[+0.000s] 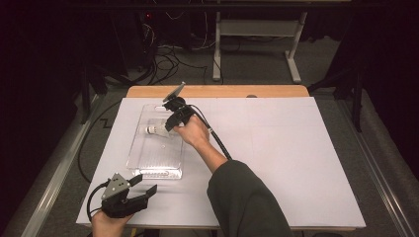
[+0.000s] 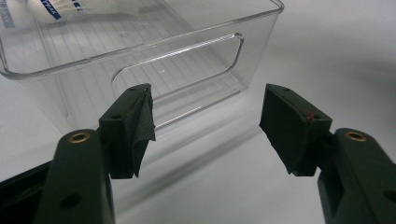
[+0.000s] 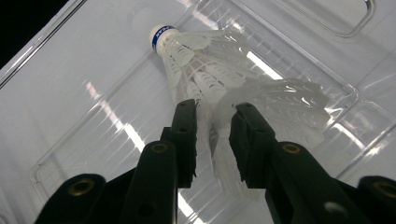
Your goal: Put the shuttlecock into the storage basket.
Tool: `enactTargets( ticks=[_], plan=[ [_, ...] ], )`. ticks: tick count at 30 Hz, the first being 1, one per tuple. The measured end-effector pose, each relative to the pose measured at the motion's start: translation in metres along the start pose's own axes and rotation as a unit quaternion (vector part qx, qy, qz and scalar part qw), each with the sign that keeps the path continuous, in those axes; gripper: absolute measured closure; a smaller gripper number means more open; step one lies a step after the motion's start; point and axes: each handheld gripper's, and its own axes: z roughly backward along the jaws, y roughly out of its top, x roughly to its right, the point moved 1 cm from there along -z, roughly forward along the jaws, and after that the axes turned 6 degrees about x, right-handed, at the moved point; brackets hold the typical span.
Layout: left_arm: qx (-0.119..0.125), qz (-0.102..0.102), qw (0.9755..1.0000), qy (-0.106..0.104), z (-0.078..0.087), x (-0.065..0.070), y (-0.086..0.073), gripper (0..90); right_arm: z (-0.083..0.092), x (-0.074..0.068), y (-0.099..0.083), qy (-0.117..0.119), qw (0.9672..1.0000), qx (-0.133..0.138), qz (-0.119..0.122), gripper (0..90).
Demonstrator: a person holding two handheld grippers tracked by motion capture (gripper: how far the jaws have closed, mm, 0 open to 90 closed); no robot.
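Right gripper (image 3: 212, 121) is pinching the shuttlecock's (image 3: 219, 79) feather skirt inside the bin (image 1: 141, 160); feathers risk crushing or slipping. Left gripper (image 2: 205, 123) is idling wide.

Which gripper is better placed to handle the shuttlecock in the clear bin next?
Right. The right gripper already has its jaws around the shuttlecock skirt inside the clear bin. The left gripper waits open outside the bin's near end.
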Motion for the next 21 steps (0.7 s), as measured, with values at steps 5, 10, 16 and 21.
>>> enactTargets(
  ticks=[5,10,16,21],
  plan=[
    [0.0,0.001,1.0,0.002,-0.0004,0.0003,-0.0005,35.8,0.0049,0.0053,-0.0042,-0.004,1.0,0.005,-0.001,78.5],
    [-0.002,0.002,1.0,0.003,-0.0006,0.0006,-0.0007,35.8,0.0095,0.0089,-0.0059,-0.013,0.9998,0.014,0.0,82.2],
    [0.0,-0.002,1.0,0.0,-0.0012,0.0002,-0.0008,35.8,0.0075,0.008,-0.0085,-0.015,0.9999,0.004,0.002,90.0],
    [0.0,0.001,1.0,0.003,-0.0014,0.0009,-0.0012,35.8,0.0044,0.0073,-0.0082,-0.017,0.9998,0.006,-0.001,90.0]
  ],
)
